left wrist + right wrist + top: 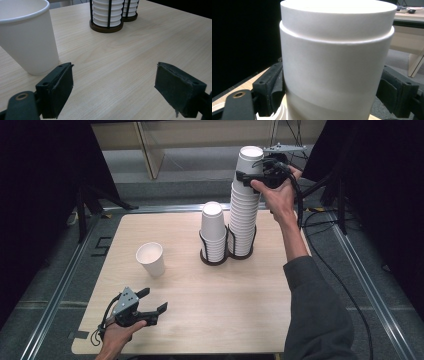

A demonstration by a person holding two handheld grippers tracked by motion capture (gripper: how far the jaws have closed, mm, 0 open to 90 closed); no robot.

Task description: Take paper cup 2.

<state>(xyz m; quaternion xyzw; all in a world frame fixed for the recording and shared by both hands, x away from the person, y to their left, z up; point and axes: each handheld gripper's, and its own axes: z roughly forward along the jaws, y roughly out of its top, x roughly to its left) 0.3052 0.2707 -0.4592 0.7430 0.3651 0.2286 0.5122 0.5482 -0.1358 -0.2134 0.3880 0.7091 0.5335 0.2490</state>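
Observation:
A single white paper cup (151, 259) stands upright on the wooden table (225, 310), left of centre; in the left gripper view the same cup (25, 35) is just beyond the left jaw. My left gripper (155, 300) rests low near the table's front left, open, and between its jaws (113, 85) there is only bare table. A tall stack of cups (243, 215) and a short stack (212, 227) stand in a black wire holder (214, 260). My right gripper (250, 172) is shut on the tall stack's top cup (337, 62), with its jaws on either side.
The table's edges are bordered by metal rails (57, 290) on the floor. Dark curtains hang at both sides. A cable (345, 290) trails from the right gripper down past the table's right edge. Bare wood lies between the single cup and the holder.

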